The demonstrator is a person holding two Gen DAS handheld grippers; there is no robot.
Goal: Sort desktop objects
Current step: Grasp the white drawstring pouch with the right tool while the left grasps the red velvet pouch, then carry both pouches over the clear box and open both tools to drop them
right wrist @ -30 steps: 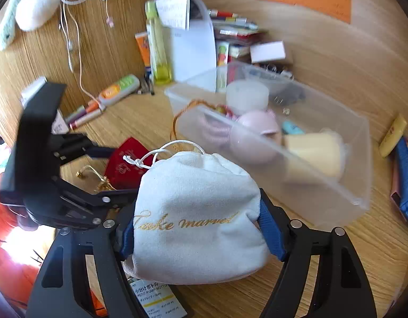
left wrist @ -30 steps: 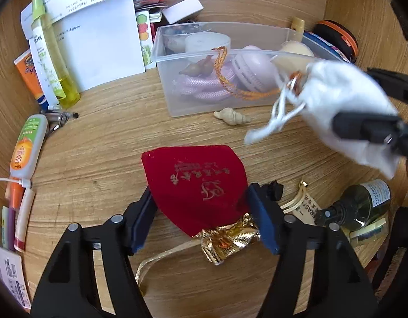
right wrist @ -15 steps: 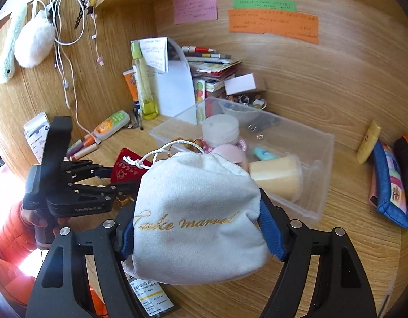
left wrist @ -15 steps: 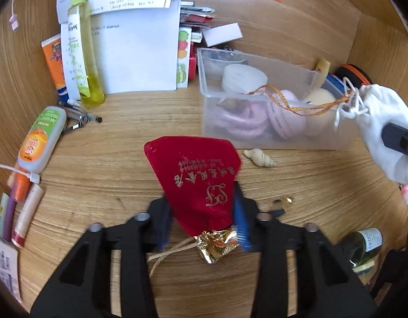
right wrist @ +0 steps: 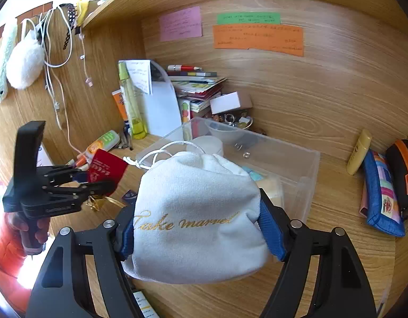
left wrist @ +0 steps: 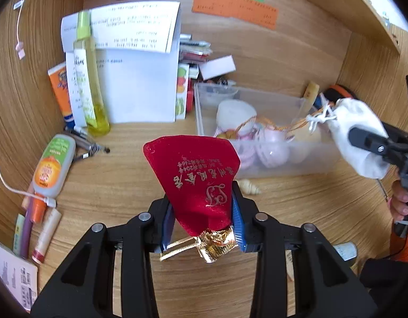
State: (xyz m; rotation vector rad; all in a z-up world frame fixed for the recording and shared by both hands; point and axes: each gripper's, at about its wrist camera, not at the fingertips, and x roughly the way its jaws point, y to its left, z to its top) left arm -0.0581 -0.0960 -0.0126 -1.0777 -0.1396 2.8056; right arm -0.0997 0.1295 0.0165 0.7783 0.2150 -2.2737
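Each camera sits just behind its own jaws, looking forward and downward over the wooden desk (left wrist: 119,185). Both views share the clear bin (left wrist: 270,159) ahead of the jaws, and each catches the other gripper, perhaps distorted, at its edge.

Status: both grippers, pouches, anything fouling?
Left gripper shut on red pouch. Right gripper shut on white pouch. Orange cord from clear bin snagged on white pouch's drawstring.

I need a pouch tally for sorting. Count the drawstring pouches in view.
2. The red pouch is clamped in the left gripper, lifted above the desk. The white pouch is clamped in the right gripper, beside the clear bin. Others may be hidden in the clutter.
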